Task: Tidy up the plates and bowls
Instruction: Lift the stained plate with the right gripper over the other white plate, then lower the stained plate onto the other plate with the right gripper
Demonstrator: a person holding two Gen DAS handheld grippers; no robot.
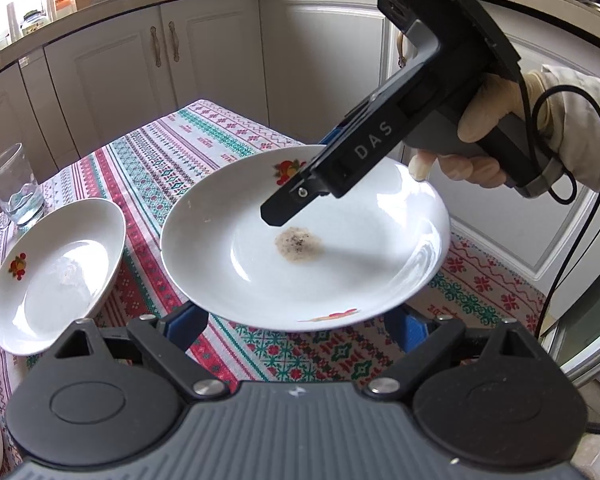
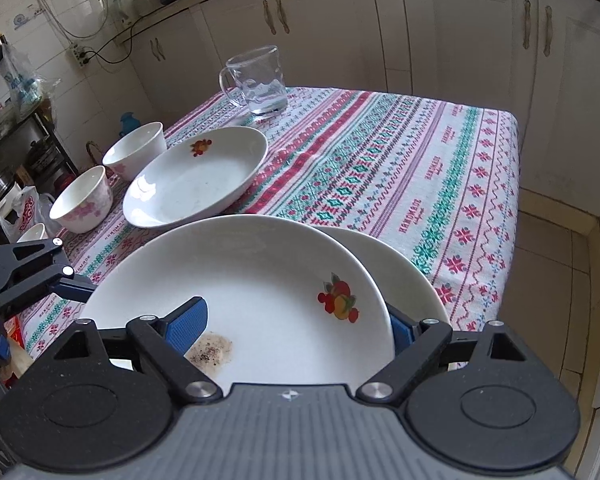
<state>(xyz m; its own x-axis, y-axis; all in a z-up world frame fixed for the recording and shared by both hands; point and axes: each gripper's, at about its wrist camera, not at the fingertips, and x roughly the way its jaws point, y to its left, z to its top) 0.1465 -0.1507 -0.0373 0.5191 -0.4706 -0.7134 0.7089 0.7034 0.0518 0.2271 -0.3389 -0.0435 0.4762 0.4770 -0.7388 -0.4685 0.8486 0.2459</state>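
Note:
A white plate with a brown stain (image 1: 300,240) (image 2: 260,292) is held tilted above the table. My right gripper (image 2: 300,328) grips its rim, one blue pad (image 2: 188,326) on the inner face and the other under the rim; it also shows in the left wrist view (image 1: 284,208). My left gripper (image 1: 300,328) is open, its pads either side of the plate's near rim, below it. A second plate (image 2: 416,276) lies under the held one. A third plate (image 1: 56,272) (image 2: 196,176) rests on the cloth. Two floral bowls (image 2: 84,200) (image 2: 138,152) stand at the left.
A glass mug (image 2: 260,80) (image 1: 14,188) stands at the table's far side. The patterned tablecloth (image 2: 400,160) covers the table. White cabinets (image 2: 460,32) run behind. The table's right edge drops to a tiled floor (image 2: 548,280).

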